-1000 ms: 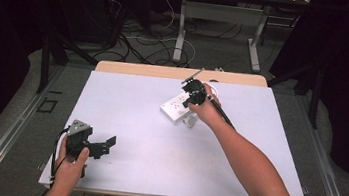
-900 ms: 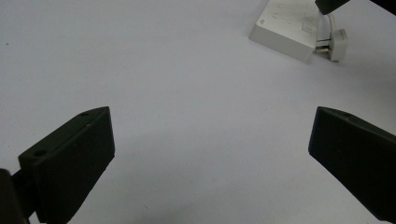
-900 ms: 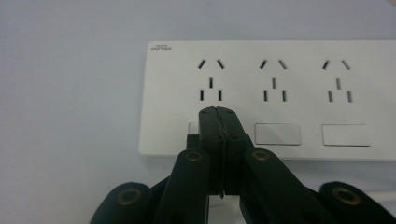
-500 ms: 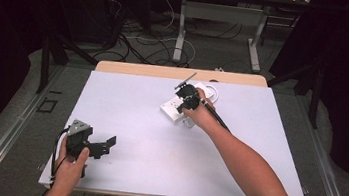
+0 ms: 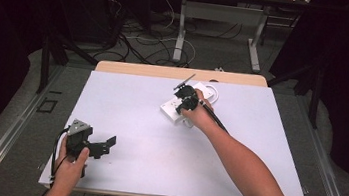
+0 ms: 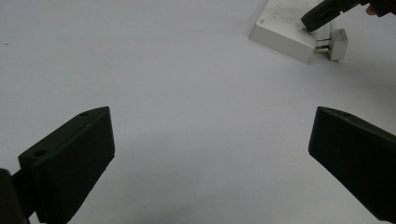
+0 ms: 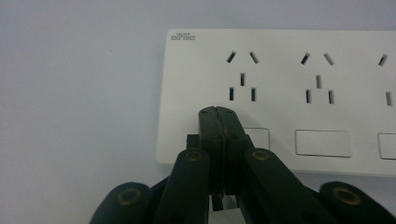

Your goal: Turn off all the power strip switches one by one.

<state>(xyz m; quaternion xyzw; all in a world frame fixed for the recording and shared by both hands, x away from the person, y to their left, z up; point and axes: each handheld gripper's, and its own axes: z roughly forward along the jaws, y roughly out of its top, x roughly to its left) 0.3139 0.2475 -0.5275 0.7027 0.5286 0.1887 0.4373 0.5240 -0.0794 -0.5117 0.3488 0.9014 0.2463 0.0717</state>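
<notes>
Right hand-held gripper (image 7: 219, 112) closed, empty, over white power strip (image 7: 299, 93); left hand-held gripper (image 5: 106, 144) wide open, empty

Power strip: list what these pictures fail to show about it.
- Power strip in the right gripper view: its right end is cut off by the frame edge, so the socket count is unknown.
- First rocker switch: mostly covered by the shut right gripper; its position cannot be read.
- Brand mark: too small to read.
- Left gripper view: the strip's far end runs off the top edge.
- High view: the person's hand covers part of the strip.
</notes>
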